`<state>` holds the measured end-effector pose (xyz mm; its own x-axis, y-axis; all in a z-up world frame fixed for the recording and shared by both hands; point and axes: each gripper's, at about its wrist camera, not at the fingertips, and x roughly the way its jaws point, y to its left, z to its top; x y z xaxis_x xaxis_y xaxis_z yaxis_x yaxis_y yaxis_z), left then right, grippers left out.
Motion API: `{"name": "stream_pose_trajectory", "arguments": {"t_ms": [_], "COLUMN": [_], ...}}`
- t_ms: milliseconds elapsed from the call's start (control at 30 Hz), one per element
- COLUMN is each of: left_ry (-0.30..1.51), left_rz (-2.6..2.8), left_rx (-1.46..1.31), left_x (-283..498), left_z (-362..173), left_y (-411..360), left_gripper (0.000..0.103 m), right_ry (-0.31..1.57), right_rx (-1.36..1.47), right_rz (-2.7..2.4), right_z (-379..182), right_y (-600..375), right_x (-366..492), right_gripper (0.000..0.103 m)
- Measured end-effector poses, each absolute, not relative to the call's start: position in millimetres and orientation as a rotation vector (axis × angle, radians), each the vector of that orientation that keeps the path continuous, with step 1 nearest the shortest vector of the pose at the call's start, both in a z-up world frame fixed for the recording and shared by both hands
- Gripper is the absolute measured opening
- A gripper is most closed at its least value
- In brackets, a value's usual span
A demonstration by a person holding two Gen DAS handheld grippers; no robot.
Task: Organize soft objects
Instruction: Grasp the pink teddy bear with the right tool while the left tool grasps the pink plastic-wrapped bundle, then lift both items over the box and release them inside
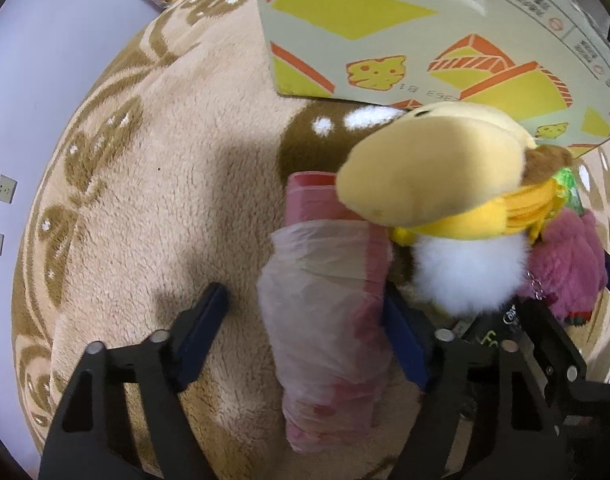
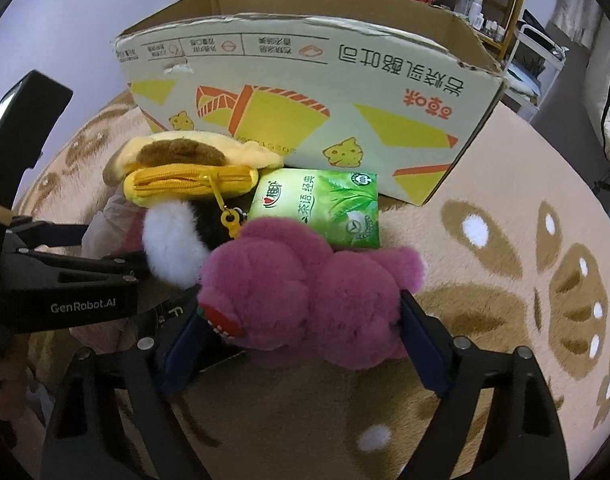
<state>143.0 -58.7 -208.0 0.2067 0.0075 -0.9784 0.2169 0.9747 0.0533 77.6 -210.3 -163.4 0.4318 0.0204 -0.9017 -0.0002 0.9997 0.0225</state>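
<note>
Two claws down over a pile of soft things on a patterned rug

The left claw (image 1: 305, 320) stands spread around a pink roll in clear plastic (image 1: 329, 320): its right finger touches, the left stands clear. The right claw (image 2: 305, 328) is spread around a purple plush toy (image 2: 305, 292), fingers at both flanks; I cannot tell whether they press. Behind lie a green tissue pack (image 2: 325, 212), a yellow zip pouch (image 2: 189, 184) and a cardboard box (image 2: 305, 92). "GenRobot.AI" marks the left claw's body
</note>
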Motion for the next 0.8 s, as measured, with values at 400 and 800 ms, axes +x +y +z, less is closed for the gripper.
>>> {"name": "stream_pose_trajectory", "arguments": {"t_ms": [400, 800], "left_ry": [1.307, 1.188], "left_rz": [-0.181, -0.195], "left_rx": [0.189, 0.132], "left_x": [128, 108], "left_z": [-184, -144], "left_y": [-56, -40], "left_gripper": [0.026, 0.018], "right_ry": [1.066, 0.979], "right_rx": [0.043, 0.129], "right_rz": [0.02, -0.012], "right_z": [-143, -112], "right_y": [-223, -247], "right_x": [62, 44], "right_gripper": [0.091, 0.091]}}
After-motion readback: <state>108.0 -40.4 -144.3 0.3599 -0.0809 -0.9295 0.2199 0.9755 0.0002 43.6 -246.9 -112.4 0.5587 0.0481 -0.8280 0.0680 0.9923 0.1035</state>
